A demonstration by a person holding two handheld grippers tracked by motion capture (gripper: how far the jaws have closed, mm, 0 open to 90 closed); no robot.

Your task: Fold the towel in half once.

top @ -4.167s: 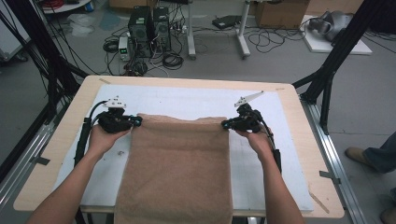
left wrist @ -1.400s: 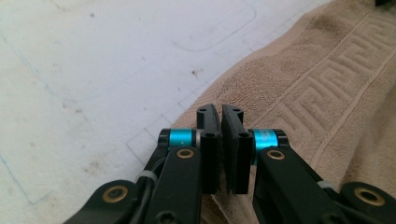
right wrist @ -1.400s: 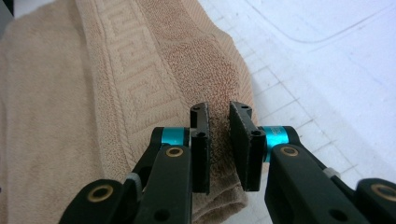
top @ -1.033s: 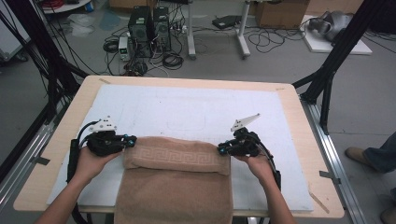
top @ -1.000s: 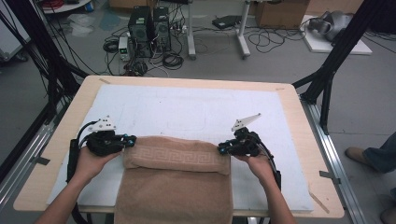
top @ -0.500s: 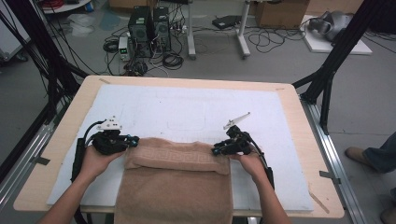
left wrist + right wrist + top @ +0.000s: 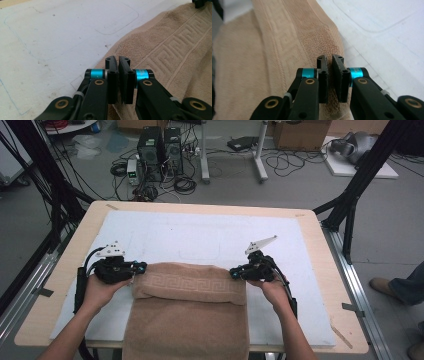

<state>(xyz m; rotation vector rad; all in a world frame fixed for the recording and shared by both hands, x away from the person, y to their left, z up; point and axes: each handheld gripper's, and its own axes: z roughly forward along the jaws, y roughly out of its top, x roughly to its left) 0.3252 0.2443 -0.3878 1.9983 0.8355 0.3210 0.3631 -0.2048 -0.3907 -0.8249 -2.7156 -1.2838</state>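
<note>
Nearest, the tan towel (image 7: 187,317) hangs over the near table edge, its lower end cut off by the frame of the high view. Its far part is folded back toward the person, forming a doubled band with a fold line running left to right across the white mat (image 7: 210,237).

Left gripper (image 7: 136,268): at the left end of the folded band. In the left gripper view the jaws stand almost together, a thin slit between the pads; the towel corner sits right at and under them. Whether cloth is pinched in the slit cannot be told.

Right gripper (image 7: 235,273): at the right end of the band. Its jaws have just been closing; in the right gripper view towel pile shows in the narrow gap between the pads, so it grips the cloth edge.

Towel surface: terry pile, a woven key-pattern border along the folded band, ribbed stripes beside it.

Beyond the fold, bare white mat reaches to the far side, with faint pen outlines drawn on it. Bare wooden table (image 7: 320,235) margin runs round the mat.
</note>
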